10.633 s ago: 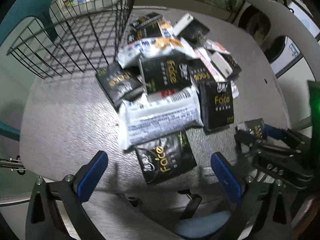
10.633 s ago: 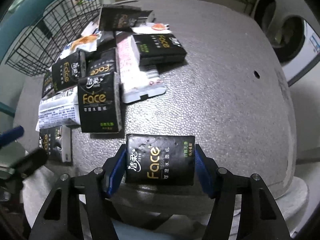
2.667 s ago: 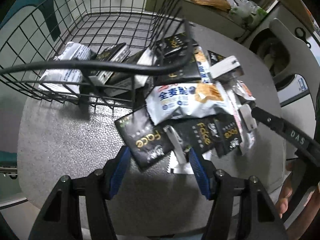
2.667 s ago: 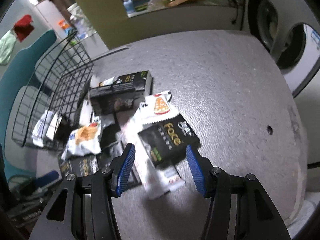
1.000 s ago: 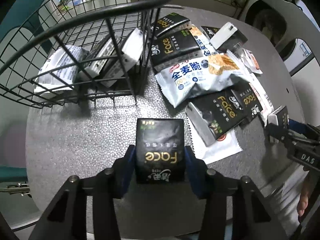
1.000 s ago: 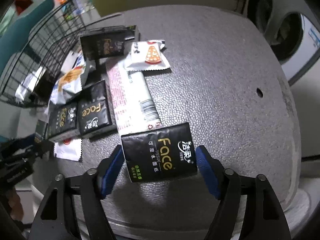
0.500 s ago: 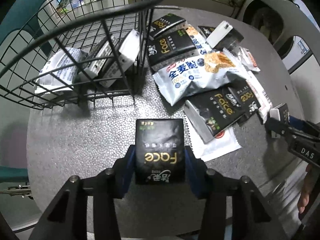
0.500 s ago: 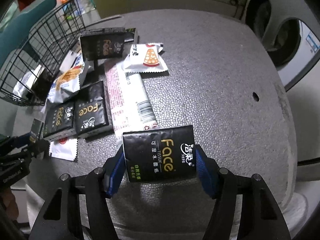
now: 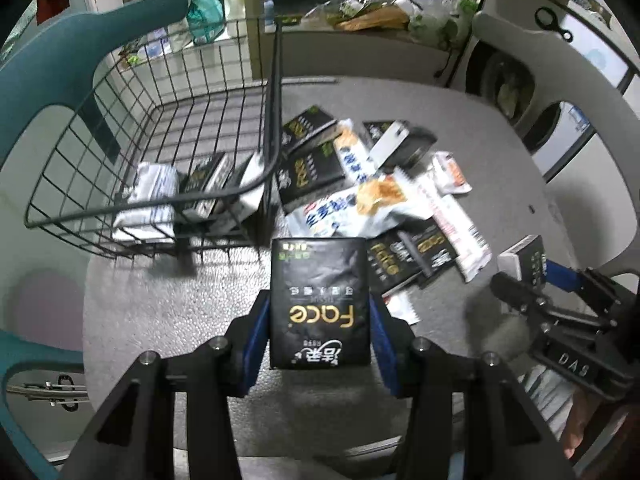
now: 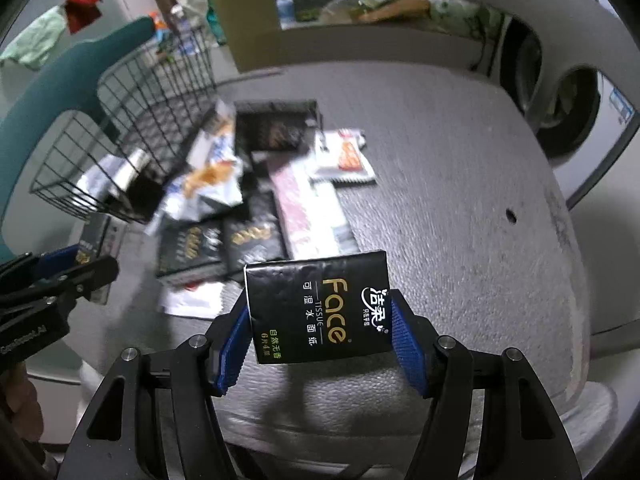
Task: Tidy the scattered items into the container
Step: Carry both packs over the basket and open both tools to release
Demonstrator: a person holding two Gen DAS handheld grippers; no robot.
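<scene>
both tissue packs have lifted off the grey table (image 10: 460, 168) since a second ago: left gripper (image 9: 319, 332) pinches one pack (image 9: 319, 300), right gripper (image 10: 320, 336) pinches another (image 10: 320, 304), bound for the wire basket (image 9: 100, 208) beside the remaining pile.

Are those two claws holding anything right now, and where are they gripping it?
Yes. The left gripper clamps a black tissue pack by its two long sides; the right gripper clamps another black pack by its short ends.

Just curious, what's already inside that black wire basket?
The basket holds a white packet and a couple of dark tissue packs lying at its near end. The wires and overlapping packs hide part of them, so an exact count isn't possible.
</scene>
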